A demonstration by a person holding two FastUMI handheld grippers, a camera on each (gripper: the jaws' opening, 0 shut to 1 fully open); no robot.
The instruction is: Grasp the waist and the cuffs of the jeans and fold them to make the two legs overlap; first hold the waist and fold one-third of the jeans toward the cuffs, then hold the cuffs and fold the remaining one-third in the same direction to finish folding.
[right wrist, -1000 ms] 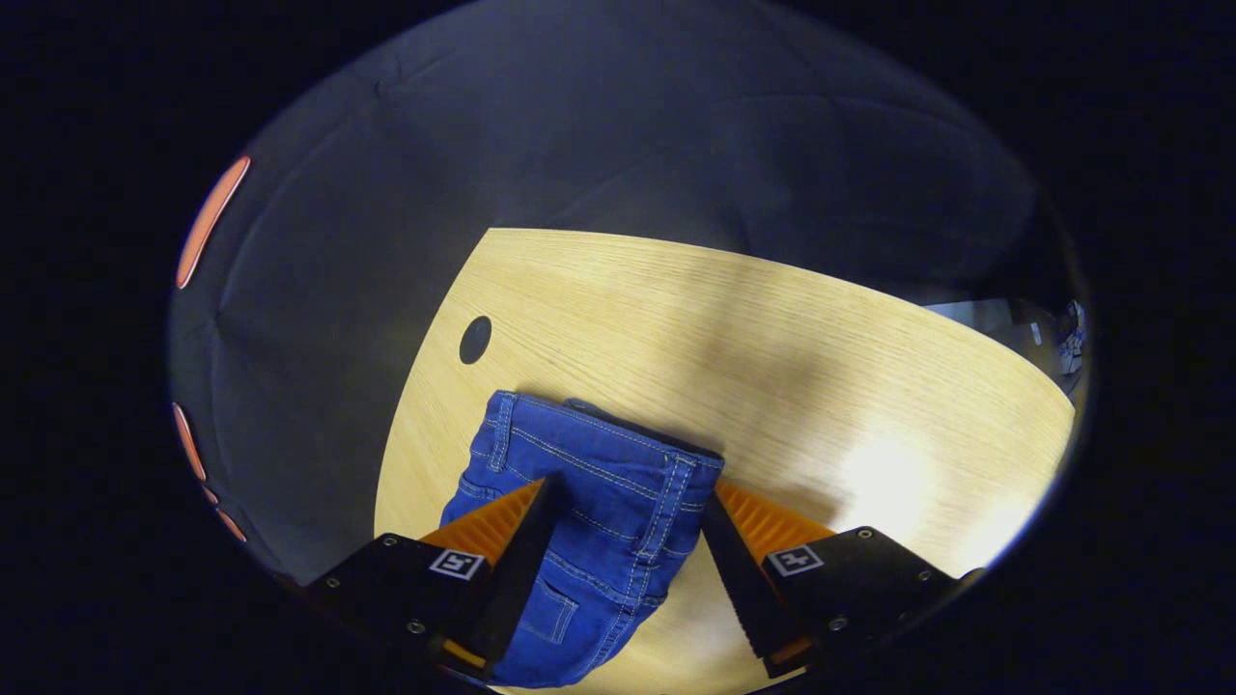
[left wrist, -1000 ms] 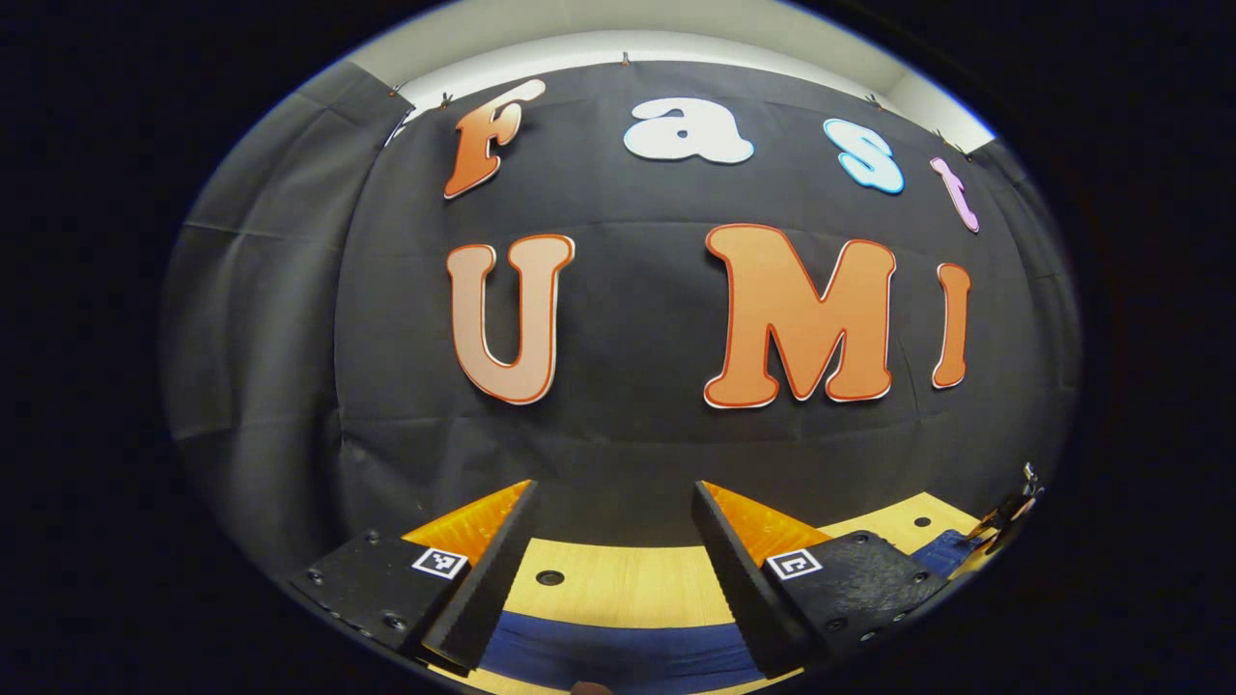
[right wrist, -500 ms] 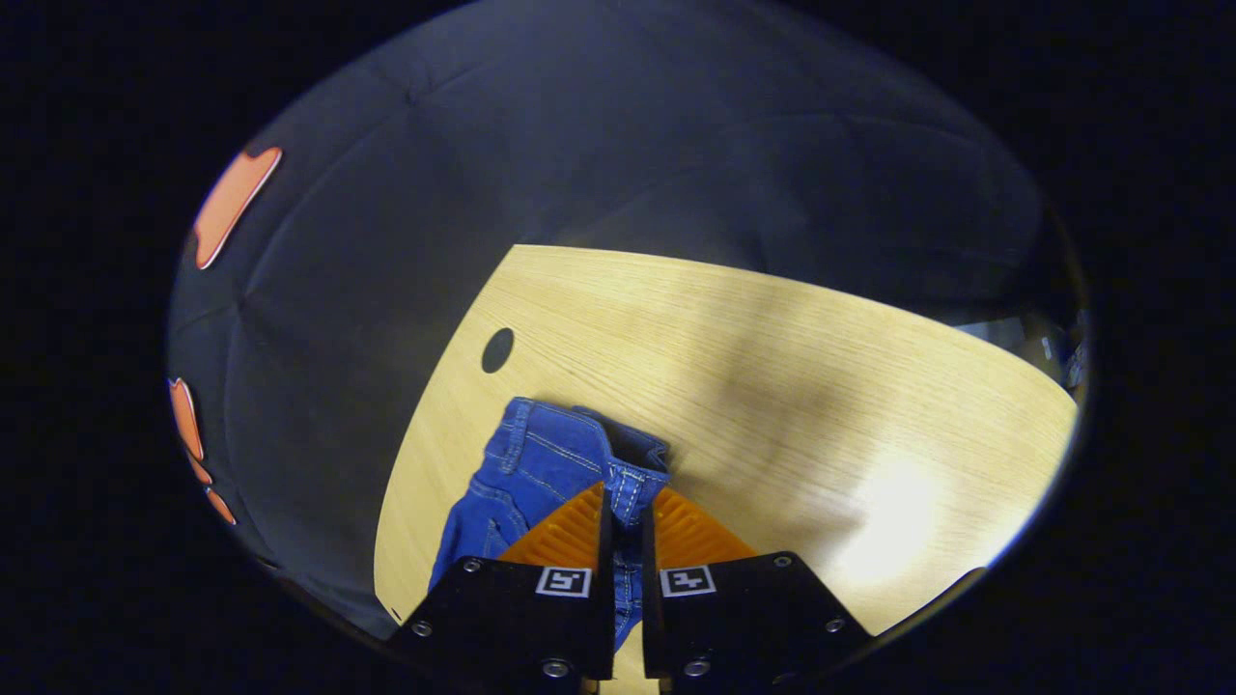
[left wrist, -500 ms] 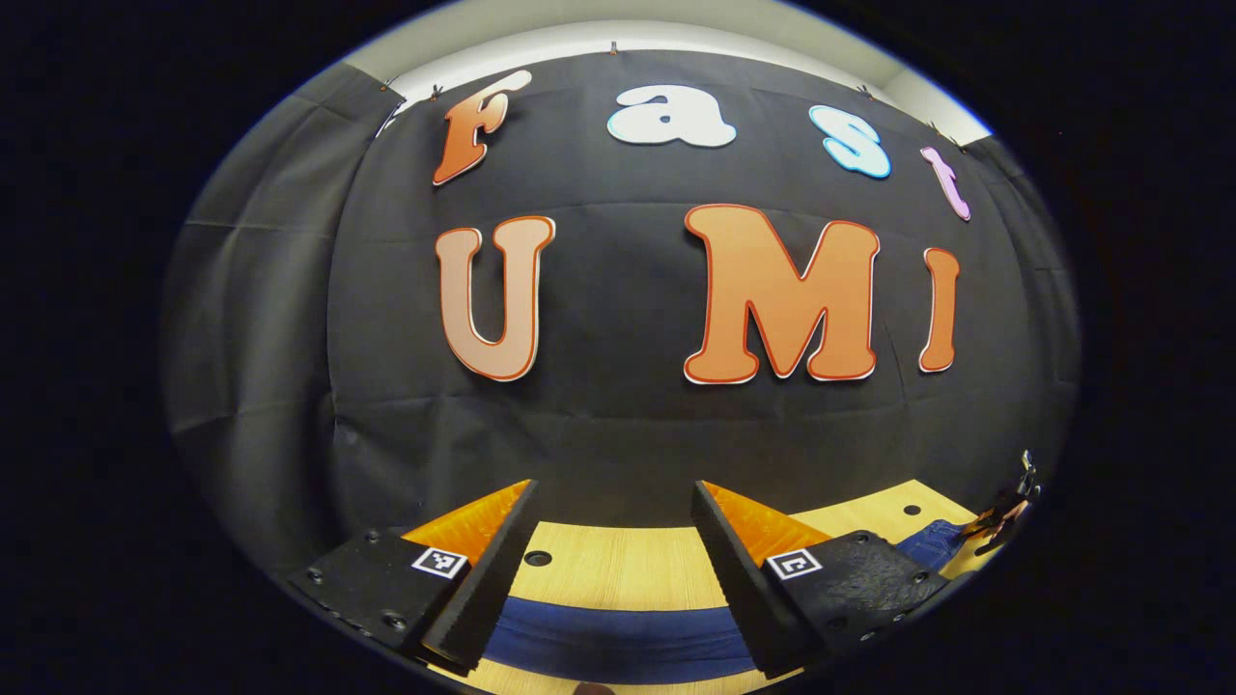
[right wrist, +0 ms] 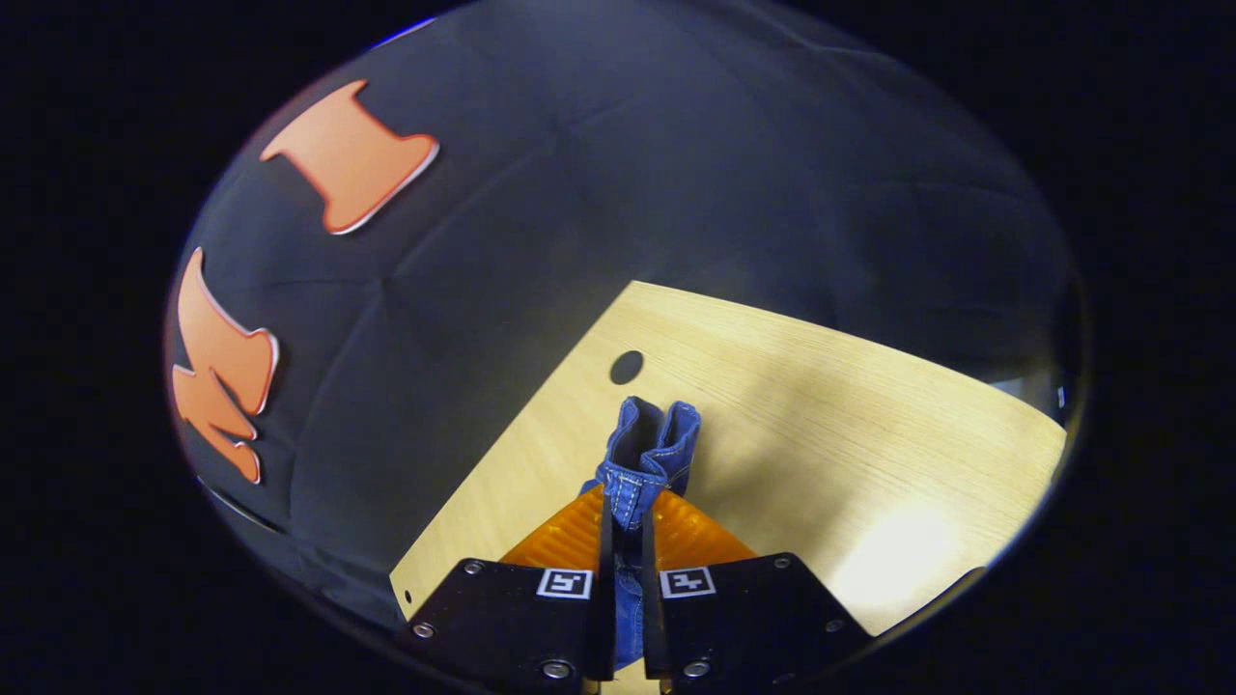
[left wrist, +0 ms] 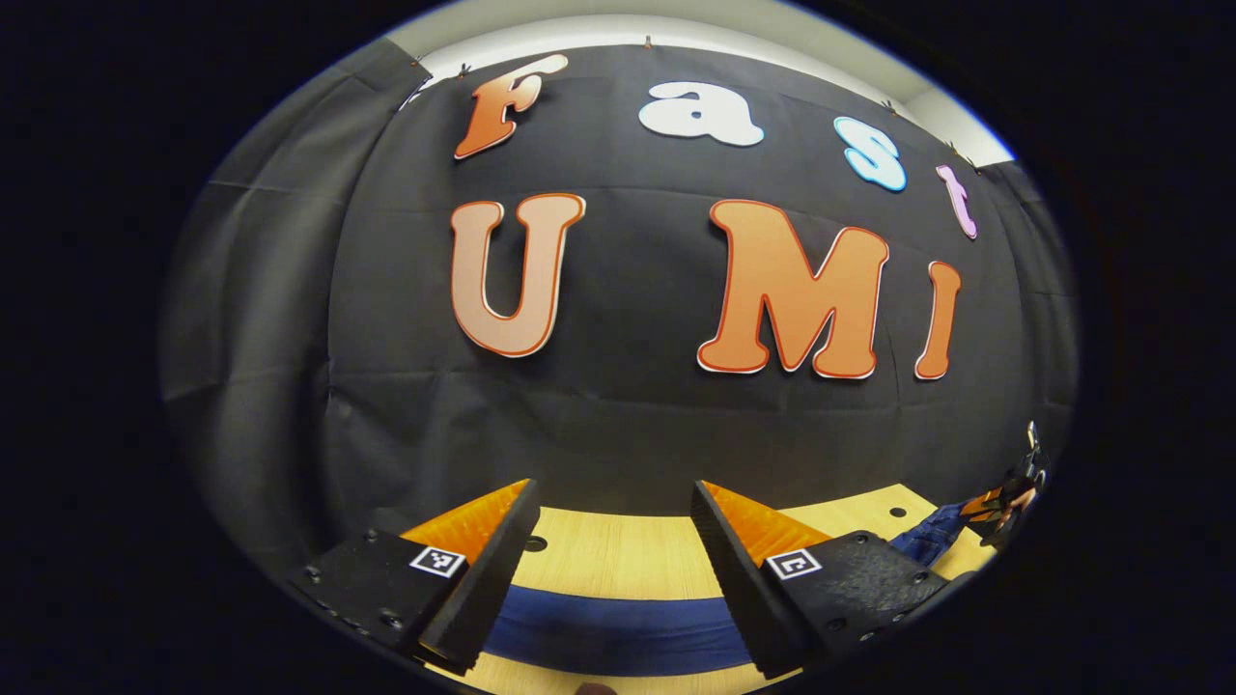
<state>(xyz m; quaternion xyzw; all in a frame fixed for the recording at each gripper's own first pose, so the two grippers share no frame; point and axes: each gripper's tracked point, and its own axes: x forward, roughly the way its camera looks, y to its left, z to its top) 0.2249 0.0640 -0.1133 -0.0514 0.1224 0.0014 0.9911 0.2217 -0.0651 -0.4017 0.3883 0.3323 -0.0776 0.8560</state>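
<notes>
Fingers first: right gripper (right wrist: 626,526) is clamped on the jeans (right wrist: 645,454), both fingers pressing a bunched denim edge at lower centre of the right gripper view. Stitched fabric pokes up past the tips toward the table hole (right wrist: 627,367); looks like the waist end, though I can't confirm.

Left gripper (left wrist: 613,526) fingers are spread wide with nothing between them. In the left gripper view a flat denim band (left wrist: 618,627) runs left-right across the bottom of frame, below and behind the tips, not touching them. That is the long axis: crosswise to the left fingers.

At the far lower right of that view the right gripper (left wrist: 1009,497) shows small, with denim rising to it off the table (left wrist: 618,560).

Key relation: one end is pinched by the right; the other end lies on the wood below the left gripper, ungrasped. My read: leg-overlap fold is just starting. Left needs to drop and close on its end, or the cloth will drag one-sided.

Booth wall (left wrist: 618,425) stands behind.
</notes>
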